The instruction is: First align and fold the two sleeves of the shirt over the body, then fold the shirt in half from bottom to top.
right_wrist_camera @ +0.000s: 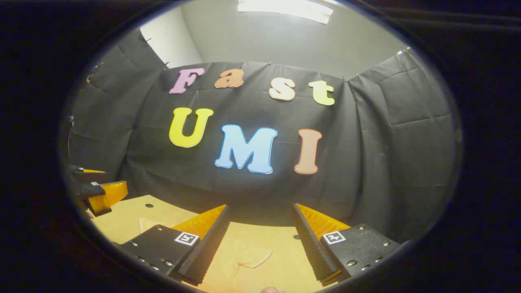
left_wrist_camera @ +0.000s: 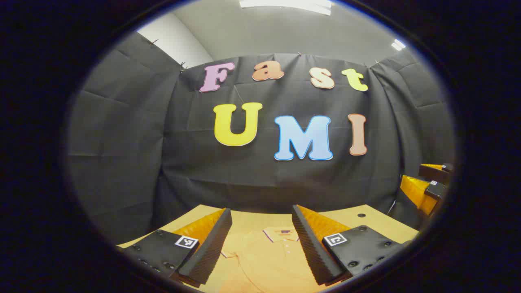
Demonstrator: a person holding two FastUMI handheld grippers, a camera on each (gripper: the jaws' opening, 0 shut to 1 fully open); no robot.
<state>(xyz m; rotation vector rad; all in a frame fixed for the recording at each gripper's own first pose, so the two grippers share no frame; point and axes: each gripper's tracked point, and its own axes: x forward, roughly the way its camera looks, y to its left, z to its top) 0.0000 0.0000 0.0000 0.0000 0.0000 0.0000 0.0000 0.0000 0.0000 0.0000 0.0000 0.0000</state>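
Both my tools are up off the bench (left_wrist_camera: 366, 221) right now, fingers spread wide, nothing between them. Below my left tool (left_wrist_camera: 260, 244) lies the shirt (left_wrist_camera: 264, 260), flat on the bench with its collar (left_wrist_camera: 281, 232) toward the back wall, so the long axis runs away from me, hem nearest, I'd say. The shirt body sits right under that tool, between the fingers. My right tool (right_wrist_camera: 260, 244) hangs over the far right side, where a sleeve (right_wrist_camera: 254, 257) tip pokes out on the bench surface, just ahead and below. So each sleeve has its own nearer tool: right for this one. From the left gripper view I catch the right tool off at the edge (left_wrist_camera: 423, 189), well apart, plenty of room. Bench edges look open; the move calls for dropping straight down onto the sleeve.
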